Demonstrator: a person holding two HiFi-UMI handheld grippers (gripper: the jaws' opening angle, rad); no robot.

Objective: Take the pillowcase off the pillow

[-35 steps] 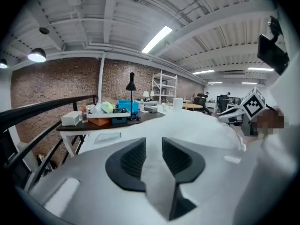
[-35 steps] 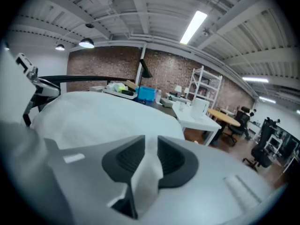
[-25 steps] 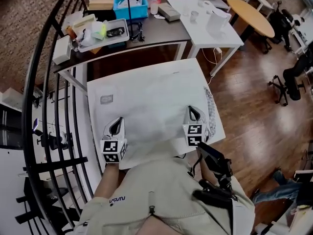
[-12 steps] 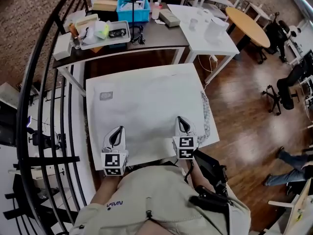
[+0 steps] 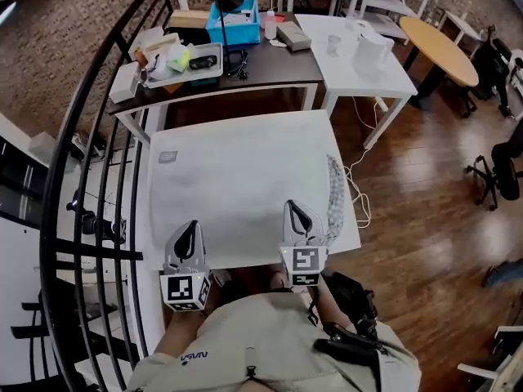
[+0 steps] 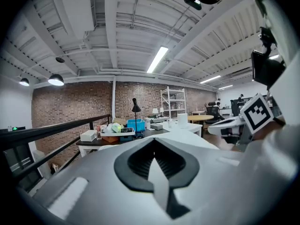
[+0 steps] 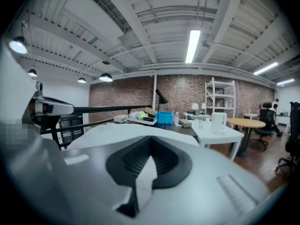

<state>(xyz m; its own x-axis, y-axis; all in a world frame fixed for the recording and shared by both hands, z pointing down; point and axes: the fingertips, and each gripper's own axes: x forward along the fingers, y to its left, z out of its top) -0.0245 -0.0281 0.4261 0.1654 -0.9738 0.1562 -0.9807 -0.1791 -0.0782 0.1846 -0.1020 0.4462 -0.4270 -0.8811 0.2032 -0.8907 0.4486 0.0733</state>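
The white pillowcase (image 5: 245, 178) lies spread flat over a table in the head view. A grey patterned strip, seemingly the pillow (image 5: 333, 196), shows at its right edge. My left gripper (image 5: 189, 235) is at the near left corner of the cloth and my right gripper (image 5: 295, 215) is at the near edge further right. In the left gripper view the left gripper (image 6: 153, 165) is shut on a fold of white fabric. The right gripper view shows the same for the right gripper (image 7: 146, 171). Both point about level, towards the far end of the cloth.
Beyond the cloth stands a dark desk (image 5: 270, 65) with a blue bin (image 5: 241, 28), a tray and a lamp. Beside it are a white table (image 5: 359, 73) and a round wooden table (image 5: 445, 49). A black railing (image 5: 86, 178) runs along the left. A cable lies on the wood floor at right.
Both grippers have drawn back towards the person and risen, still pinching the near edge of the white cloth. The right one has shifted left.
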